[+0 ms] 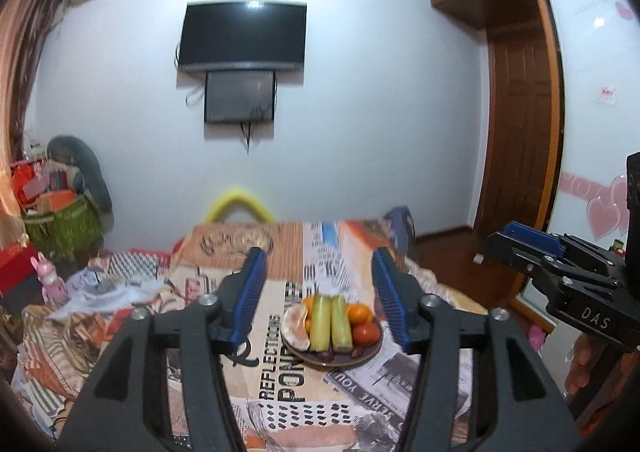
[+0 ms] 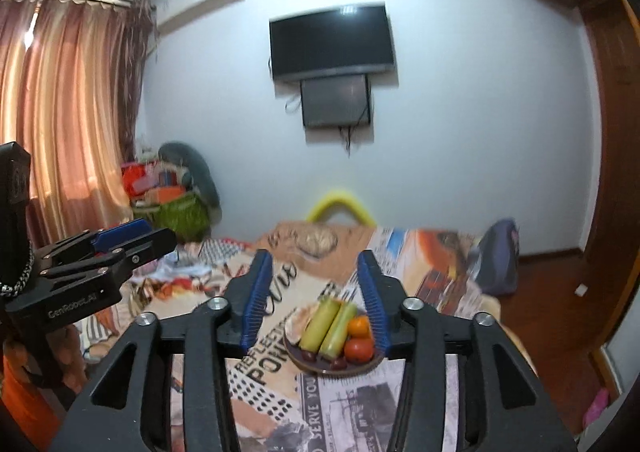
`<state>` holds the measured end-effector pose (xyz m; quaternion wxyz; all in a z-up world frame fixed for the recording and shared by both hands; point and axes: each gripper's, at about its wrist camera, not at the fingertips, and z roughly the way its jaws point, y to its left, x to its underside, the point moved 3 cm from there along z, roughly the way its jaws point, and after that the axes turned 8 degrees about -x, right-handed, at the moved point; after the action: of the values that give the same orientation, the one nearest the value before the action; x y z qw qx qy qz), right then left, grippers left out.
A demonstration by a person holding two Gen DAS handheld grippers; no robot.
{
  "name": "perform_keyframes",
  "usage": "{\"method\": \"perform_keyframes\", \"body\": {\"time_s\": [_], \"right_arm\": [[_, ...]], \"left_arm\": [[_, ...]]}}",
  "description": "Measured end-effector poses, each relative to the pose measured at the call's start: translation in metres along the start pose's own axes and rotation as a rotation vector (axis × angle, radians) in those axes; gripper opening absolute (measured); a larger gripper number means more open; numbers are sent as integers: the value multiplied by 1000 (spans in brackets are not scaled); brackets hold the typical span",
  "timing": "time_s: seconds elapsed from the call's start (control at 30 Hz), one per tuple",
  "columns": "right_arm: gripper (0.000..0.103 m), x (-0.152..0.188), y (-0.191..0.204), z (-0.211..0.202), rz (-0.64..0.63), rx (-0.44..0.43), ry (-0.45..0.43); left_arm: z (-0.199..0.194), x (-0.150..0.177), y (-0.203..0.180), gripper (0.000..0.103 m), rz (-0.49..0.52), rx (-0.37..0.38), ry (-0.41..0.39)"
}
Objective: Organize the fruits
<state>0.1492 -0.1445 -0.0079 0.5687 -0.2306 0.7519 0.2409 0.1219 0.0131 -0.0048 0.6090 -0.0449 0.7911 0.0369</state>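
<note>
Both tools point(image 1: 318, 294) point(image 2: 316, 294) hover spread above the fruit plate point(image 1: 370, 352).

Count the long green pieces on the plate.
2. Both lie side by side across the middle of the plate: the left green piece beside the peeled citrus, the right green piece beside the orange. None seem hidden.

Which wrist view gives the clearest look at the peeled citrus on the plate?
The left wrist view: the peeled citrus shows sharp on the plate, left of the green pieces. In the right wrist view it is blurred and partly hidden behind them.
</note>
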Motion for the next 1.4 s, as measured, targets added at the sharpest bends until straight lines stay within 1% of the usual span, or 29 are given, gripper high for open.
{"method": "perform_keyframes", "body": {"time_s": [0.07,0.13,0.2,0.33,0.37,0.4,0.5,0.57,0.63,0.83,1.4], "right_arm": [[47,-4,7,-12,-12,16,-31],[50,-5,11,-19,-11,19,-47],[64,-5,13,-21,-10,37,-75],[75,-3,15,-23,-17,65,-95],[80,-3,15,-22,-15,70,-98],[87,-3,14,-22,-12,78,-101],[97,-3,15,-27,-9,101,-114],[101,-2,15,-28,-9,116,-117],[103,-1,16,-29,-11,128,-118],[103,8,15,-33,-12,135,-100],[103,8,15,-38,-7,136,-96]], "left_arm": [[-15,-4,-1,64,-1,-6,-35],[-26,-7,-1,72,-4,-7,-57],[-33,-8,1,78,-12,-9,-69],[-40,-7,3,93,-20,-17,-77],[-43,-6,4,94,-20,-19,-78],[-44,-5,3,96,-19,-23,-78],[-47,-3,4,99,-19,-29,-80],[-46,-1,4,100,-22,-32,-77],[-50,1,2,101,-18,-34,-76],[-52,4,0,102,-14,-41,-81],[-52,5,-2,102,-11,-32,-75]]}}
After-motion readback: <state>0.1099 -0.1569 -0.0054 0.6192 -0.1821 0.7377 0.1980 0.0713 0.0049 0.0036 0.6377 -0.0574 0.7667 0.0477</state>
